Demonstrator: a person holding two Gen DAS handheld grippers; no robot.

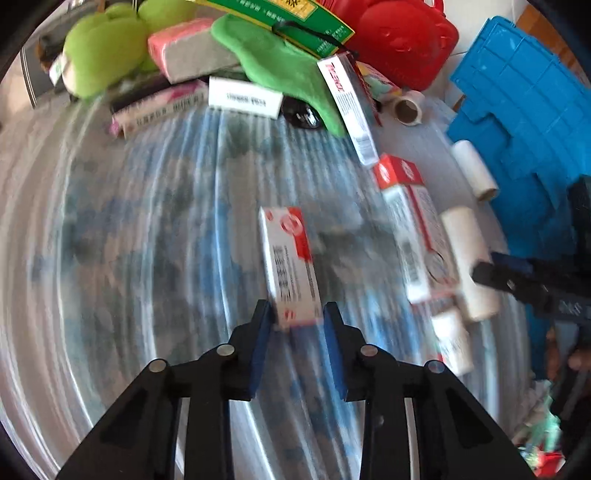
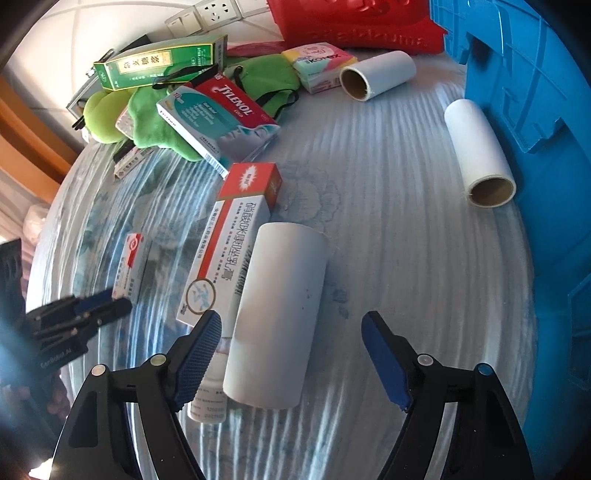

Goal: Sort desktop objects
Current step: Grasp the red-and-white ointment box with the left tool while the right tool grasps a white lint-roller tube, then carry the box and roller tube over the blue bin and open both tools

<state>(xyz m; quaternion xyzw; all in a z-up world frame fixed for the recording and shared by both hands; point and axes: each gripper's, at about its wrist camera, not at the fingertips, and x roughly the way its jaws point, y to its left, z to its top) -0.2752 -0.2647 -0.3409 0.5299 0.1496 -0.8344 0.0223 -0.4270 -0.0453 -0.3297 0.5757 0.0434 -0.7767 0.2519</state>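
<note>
My left gripper (image 1: 297, 314) has its jaws around the near end of a small white-and-red medicine box (image 1: 290, 264) on the blue patterned tablecloth; the view is blurred and I cannot tell whether the pads touch it. The same box (image 2: 131, 264) and left gripper (image 2: 110, 304) show in the right wrist view. My right gripper (image 2: 291, 321) is open, its jaws either side of the near end of a white paper roll (image 2: 277, 317) lying beside a long red-and-white ointment box (image 2: 232, 243).
A blue plastic crate (image 2: 532, 129) stands at the right. Two more white rolls (image 2: 480, 151) (image 2: 376, 74) lie near it. At the back are a Tylenol box (image 2: 218, 118), a green box (image 2: 162, 64), green plush (image 2: 107, 114), a tissue pack (image 2: 317, 64) and a red bag (image 2: 354, 22).
</note>
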